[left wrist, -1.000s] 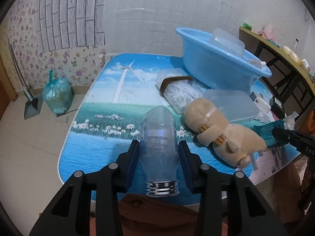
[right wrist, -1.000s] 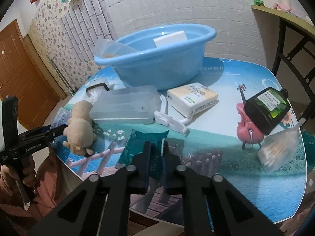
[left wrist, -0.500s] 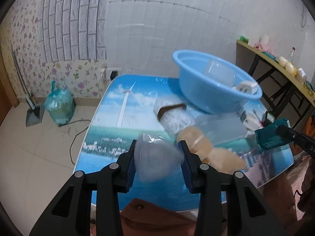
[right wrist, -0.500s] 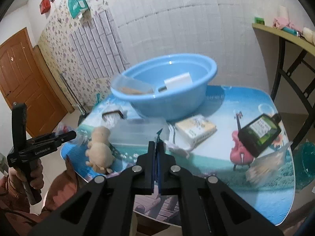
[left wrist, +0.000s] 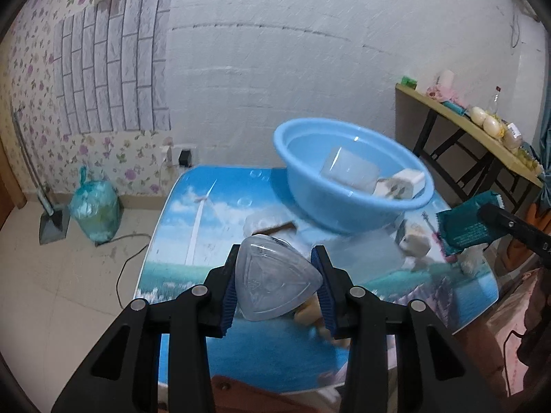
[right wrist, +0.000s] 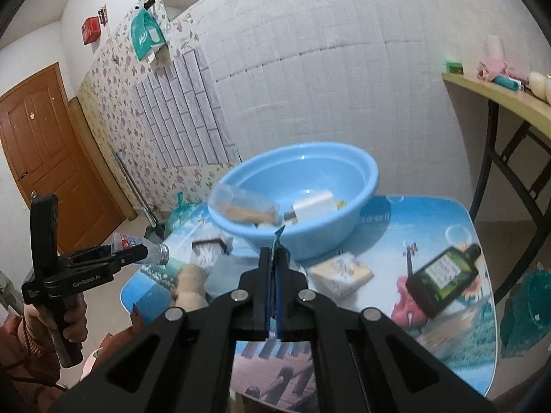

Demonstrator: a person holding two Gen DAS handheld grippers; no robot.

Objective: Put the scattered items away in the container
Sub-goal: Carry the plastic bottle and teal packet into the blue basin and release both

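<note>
My left gripper is shut on a clear plastic bottle, whose base faces the camera. In the right wrist view the same bottle pokes neck-first out of the left gripper, held in the air left of the table. My right gripper is shut on a thin teal packet, seen edge-on. From the left wrist the packet hangs from the right gripper at the far right. The blue basin stands at the back of the table, beyond both grippers, with a clear box and a white box inside.
On the printed table lie a plush toy, a bag of cotton swabs, a tissue pack and a dark green bottle. A side table stands to the right. A rubbish bag sits on the floor.
Both grippers have risen from the table with their loads. The right jaws closed fully on the packet. The bottle tipped so that its base now faces the left camera.
</note>
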